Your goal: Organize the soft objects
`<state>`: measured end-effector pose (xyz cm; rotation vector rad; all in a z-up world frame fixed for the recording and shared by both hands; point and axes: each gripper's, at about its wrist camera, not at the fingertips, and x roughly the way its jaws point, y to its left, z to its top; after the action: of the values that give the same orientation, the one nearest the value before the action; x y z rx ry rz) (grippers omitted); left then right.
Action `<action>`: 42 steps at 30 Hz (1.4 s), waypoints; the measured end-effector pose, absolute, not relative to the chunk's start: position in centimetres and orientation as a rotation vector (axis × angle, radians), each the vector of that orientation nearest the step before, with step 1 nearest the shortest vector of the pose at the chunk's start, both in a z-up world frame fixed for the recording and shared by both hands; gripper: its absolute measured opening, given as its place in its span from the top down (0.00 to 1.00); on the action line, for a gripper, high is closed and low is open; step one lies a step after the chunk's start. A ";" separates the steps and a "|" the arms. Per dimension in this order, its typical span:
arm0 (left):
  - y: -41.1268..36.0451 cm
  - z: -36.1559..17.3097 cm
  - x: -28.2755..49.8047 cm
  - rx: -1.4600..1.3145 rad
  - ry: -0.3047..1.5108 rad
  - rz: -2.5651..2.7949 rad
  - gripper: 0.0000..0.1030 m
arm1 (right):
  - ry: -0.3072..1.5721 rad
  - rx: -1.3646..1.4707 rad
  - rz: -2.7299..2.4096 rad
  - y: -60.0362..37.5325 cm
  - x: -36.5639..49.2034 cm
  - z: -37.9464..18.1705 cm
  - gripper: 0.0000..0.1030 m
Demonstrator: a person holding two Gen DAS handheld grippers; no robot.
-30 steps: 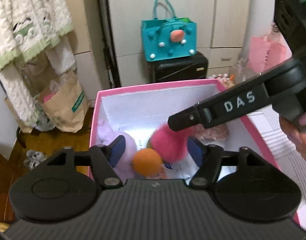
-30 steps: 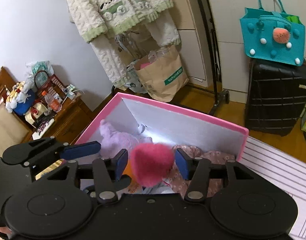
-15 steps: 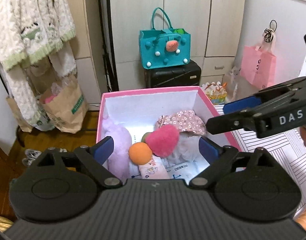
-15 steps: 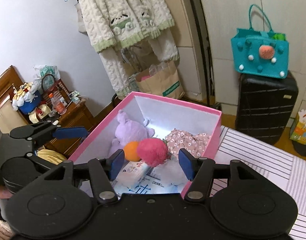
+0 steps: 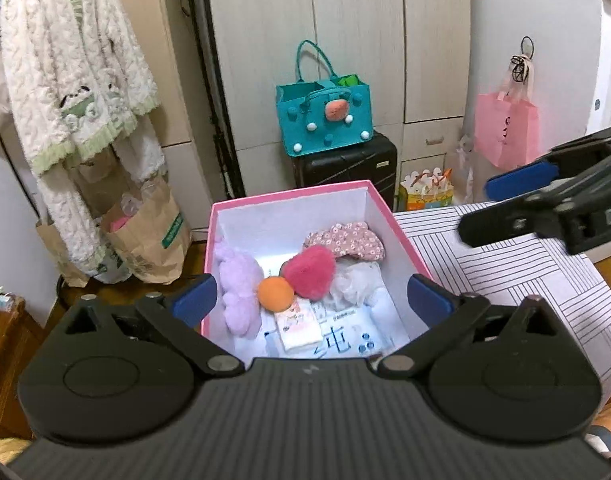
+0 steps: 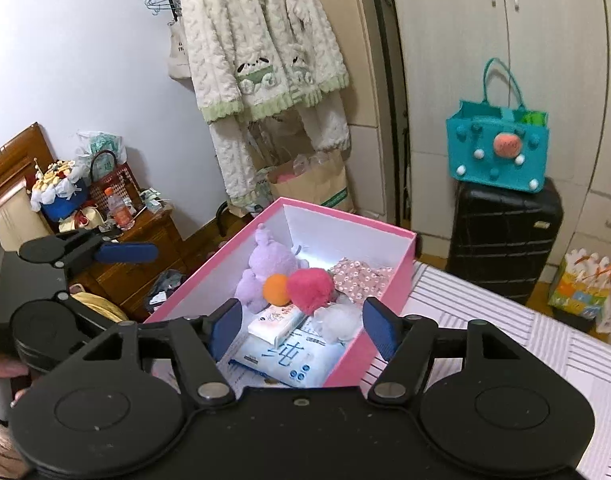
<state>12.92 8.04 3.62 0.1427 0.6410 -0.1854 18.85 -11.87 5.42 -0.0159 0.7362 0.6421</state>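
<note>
Claws, left (image 5: 311,300) and right (image 6: 301,326), both just opening, empty, above pink box (image 5: 289,196) of soft toys

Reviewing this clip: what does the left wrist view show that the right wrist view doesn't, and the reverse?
Only the left wrist view shows the pink bag hanging by the wardrobe. Only the right wrist view shows the cluttered wooden cabinet and clothes hangers. Both show the pink box holding the purple plush, orange ball and pink pompom, plus the teal felt bag on the black suitcase.
</note>
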 end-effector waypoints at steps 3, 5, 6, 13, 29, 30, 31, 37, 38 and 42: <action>7.8 3.8 12.1 0.148 0.673 -0.156 0.00 | 0.718 -0.028 0.626 -12.6 17.1 6.3 0.26; 7.9 3.9 11.4 0.140 0.697 -0.149 0.00 | 0.709 -0.031 0.612 -13.1 16.1 6.6 0.23; 8.0 3.9 11.1 0.130 0.708 -0.152 0.00 | 0.705 -0.035 0.602 -13.4 15.5 6.8 0.19; 7.8 3.9 9.0 0.117 0.771 -0.109 0.00 | 0.718 -0.064 0.506 -14.6 12.6 6.7 0.00; 6.3 3.3 5.4 0.119 0.772 -0.101 0.00 | 0.800 -0.124 0.317 -14.8 7.2 4.3 0.00; 6.2 3.2 5.3 0.121 0.767 -0.097 0.00 | 0.790 -0.116 0.304 -15.0 6.7 4.2 0.00; 6.1 3.0 5.1 0.126 0.761 -0.094 0.00 | 0.783 -0.110 0.287 -15.1 6.4 4.0 0.00; 5.3 2.1 4.9 0.149 0.764 -0.088 0.00 | 0.790 -0.041 0.242 -16.2 5.3 2.5 0.00; 5.2 2.1 4.8 0.148 0.766 -0.093 0.00 | 0.783 -0.034 0.228 -16.3 5.1 2.4 0.00; 4.7 1.8 4.2 0.138 0.764 -0.117 0.00 | 0.764 -0.017 0.204 -16.9 4.1 2.4 0.00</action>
<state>4.22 4.68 1.79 0.1377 0.7642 -0.1166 4.11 -16.94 2.36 -0.0174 0.7636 0.2036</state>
